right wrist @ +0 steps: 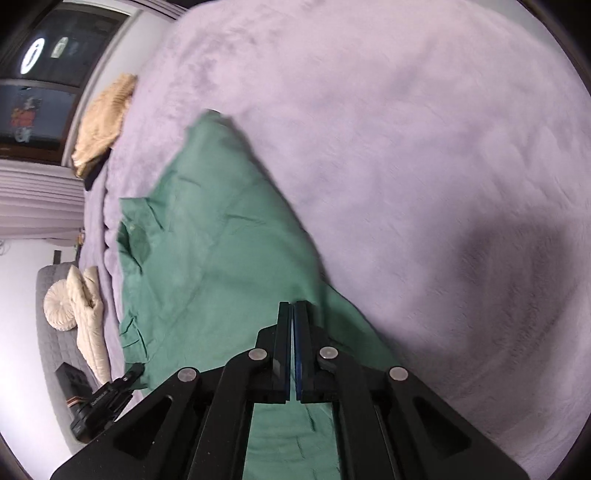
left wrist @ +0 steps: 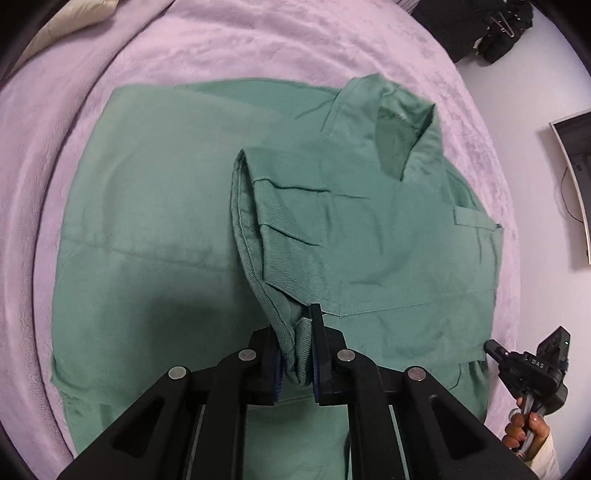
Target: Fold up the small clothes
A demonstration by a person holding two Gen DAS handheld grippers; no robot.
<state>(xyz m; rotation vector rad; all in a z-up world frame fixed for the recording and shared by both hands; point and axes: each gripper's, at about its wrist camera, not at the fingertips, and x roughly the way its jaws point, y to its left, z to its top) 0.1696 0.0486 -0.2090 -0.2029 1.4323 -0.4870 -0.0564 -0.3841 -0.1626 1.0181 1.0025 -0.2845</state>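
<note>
A green collared shirt (left wrist: 155,221) lies spread on a lilac blanket (left wrist: 258,44). My left gripper (left wrist: 297,332) is shut on the cuff of the shirt's sleeve (left wrist: 280,236), which is drawn across the shirt's body toward the camera. The collar (left wrist: 399,133) and a chest pocket (left wrist: 476,221) lie to the right. In the right wrist view the same shirt (right wrist: 221,266) lies below my right gripper (right wrist: 293,314), whose fingers are pressed together with nothing between them. The right gripper also shows in the left wrist view (left wrist: 495,349) at the shirt's right edge.
Dark clothing (left wrist: 491,29) lies at the far right edge of the bed. A tan fabric item (right wrist: 103,118) sits at the blanket's far side. Cream cushions (right wrist: 74,295) rest on a grey sofa (right wrist: 51,332). A monitor (left wrist: 576,177) stands by the wall.
</note>
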